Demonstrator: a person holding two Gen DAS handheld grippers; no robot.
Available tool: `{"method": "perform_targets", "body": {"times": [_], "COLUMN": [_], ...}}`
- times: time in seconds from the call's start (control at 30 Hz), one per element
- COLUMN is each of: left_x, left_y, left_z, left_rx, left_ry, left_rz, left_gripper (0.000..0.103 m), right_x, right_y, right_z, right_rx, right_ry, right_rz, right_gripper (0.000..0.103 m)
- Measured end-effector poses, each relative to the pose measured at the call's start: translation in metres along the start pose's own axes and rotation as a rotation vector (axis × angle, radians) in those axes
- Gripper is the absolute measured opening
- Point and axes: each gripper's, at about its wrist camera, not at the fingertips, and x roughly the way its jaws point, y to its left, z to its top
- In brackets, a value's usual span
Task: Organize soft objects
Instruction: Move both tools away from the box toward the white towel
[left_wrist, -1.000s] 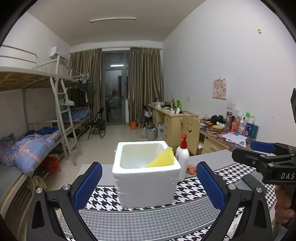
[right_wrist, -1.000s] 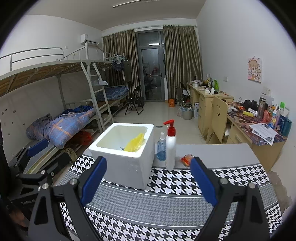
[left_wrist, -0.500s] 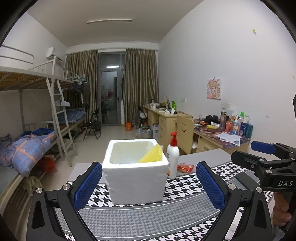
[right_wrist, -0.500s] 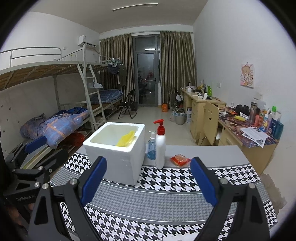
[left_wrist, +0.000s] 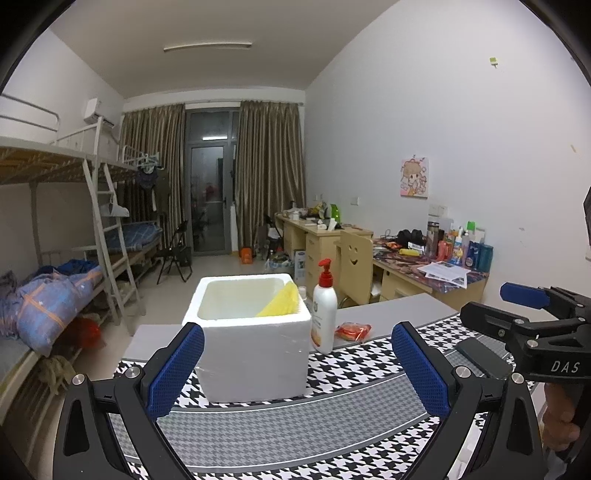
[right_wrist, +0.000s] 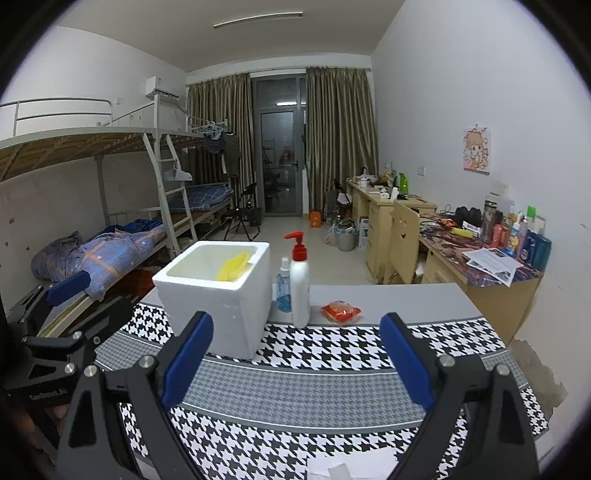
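A white foam box (left_wrist: 255, 343) stands on the houndstooth table cloth (left_wrist: 332, 413), with a yellow sponge (left_wrist: 281, 303) leaning inside it. It also shows in the right wrist view (right_wrist: 221, 291), with the sponge (right_wrist: 233, 268) inside. A small orange-red packet (left_wrist: 352, 330) (right_wrist: 340, 311) lies on the table to the right of the bottles. My left gripper (left_wrist: 295, 365) is open and empty, held back from the box. My right gripper (right_wrist: 297, 362) is open and empty, above the cloth.
A white pump bottle with a red top (left_wrist: 324, 310) (right_wrist: 300, 284) stands right of the box, with a small blue spray bottle (right_wrist: 283, 286) beside it. White paper (right_wrist: 351, 465) lies at the near table edge. Bunk beds stand left, desks right.
Both grippers have drawn back and away from the box, which now looks smaller and farther. Both stay open and empty.
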Motion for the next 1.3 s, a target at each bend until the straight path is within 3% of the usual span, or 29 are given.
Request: {"method": "perform_targets", "body": {"times": [0.97,1.3], "left_x": [0.009,0.014], "left_y": [-0.049,-0.06], "left_z": [-0.044,-0.06], "left_rx": [0.011,0.013], "left_ry": [0.063,0.086], "left_rz": [-0.139,-0.151], "left_gripper": [0.102,0.102], "right_x": [-0.015,-0.023], "right_y": [-0.04,-0.054], "right_z": [-0.047,-0.068], "right_rx": [0.06,0.091], "right_ry": [0.03,0.054], "right_rz": [-0.101,-0.124], "right_gripper": [0.094,0.094]}}
